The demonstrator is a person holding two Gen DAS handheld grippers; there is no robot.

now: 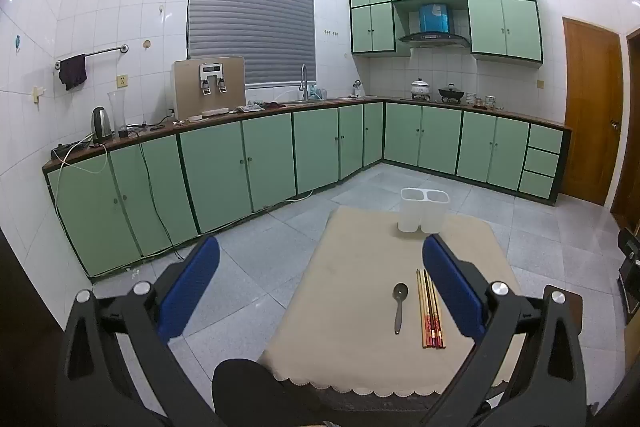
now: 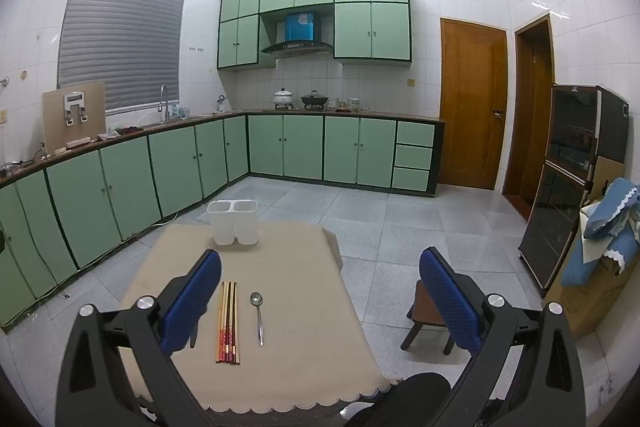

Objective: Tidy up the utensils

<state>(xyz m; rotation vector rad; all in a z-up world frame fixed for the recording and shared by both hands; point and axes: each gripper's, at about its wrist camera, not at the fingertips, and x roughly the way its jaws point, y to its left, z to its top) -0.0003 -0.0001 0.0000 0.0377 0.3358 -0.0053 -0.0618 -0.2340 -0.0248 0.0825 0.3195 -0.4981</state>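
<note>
chopsticks (image 2: 228, 323) lie bundled beside one spoon (image 2: 257, 315) on tablecloth (image 2: 304, 307); one two-compartment holder (image 2: 234, 221) behind; both claws, left gripper (image 1: 320, 283) and right gripper (image 2: 320, 287), gape apart, empty.

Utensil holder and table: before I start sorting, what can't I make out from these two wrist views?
- White holder: its two compartments' insides are hidden by its own walls in both views.
- Chopsticks: bundled tight, too fine to count; the left gripper partly overlaps them in the left view.
- Table: near edge cut off by the right gripper and a dark knee.
- Spoon: bowl side unclear.
</note>
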